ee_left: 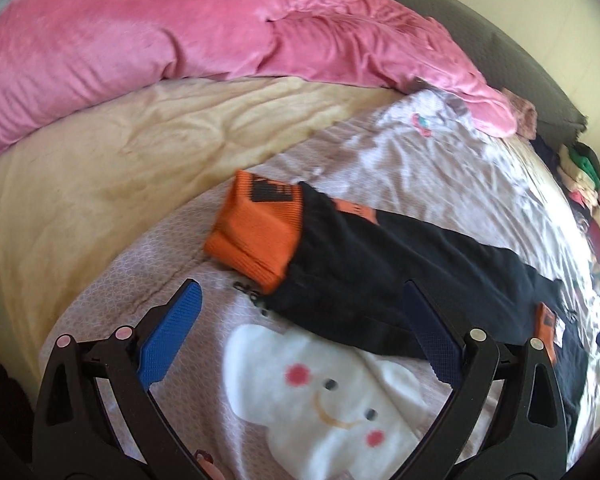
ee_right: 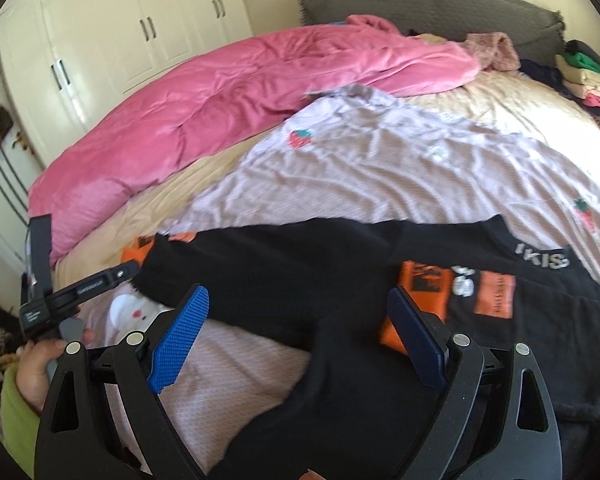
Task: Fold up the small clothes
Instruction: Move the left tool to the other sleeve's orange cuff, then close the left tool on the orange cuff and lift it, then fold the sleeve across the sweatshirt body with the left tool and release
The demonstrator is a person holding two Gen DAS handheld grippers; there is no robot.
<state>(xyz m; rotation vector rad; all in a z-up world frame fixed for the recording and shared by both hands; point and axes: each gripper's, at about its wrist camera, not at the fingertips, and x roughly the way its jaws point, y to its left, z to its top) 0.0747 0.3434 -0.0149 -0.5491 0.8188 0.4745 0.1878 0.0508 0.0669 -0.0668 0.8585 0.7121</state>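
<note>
- The black garment (ee_right: pixel 340 288) with orange cuffs and patches lies spread flat on the lilac sheet (ee_right: pixel 400 176) of the bed, one sleeve stretched out to the side
- Its orange cuff (ee_left: pixel 256 228) rests on the sheet just above a white smiling-face print (ee_left: pixel 328 392)
- The left tool (ee_left: pixel 300 336) hovers over that sleeve, its blue pads (ee_left: pixel 168 340) wide apart and gripping nothing
- The right tool (ee_right: pixel 300 340) hangs over the body of the garment, fingers spread wide, nothing between them
- A hand (ee_right: pixel 36 364) with a green sleeve holds the left tool's handle at the bed's edge
- A pink duvet (ee_right: pixel 204 108) is bunched along the far side of the bed, near a pile of clothes (ee_right: pixel 588 76) by the grey headboard (ee_right: pixel 432 4)
</note>
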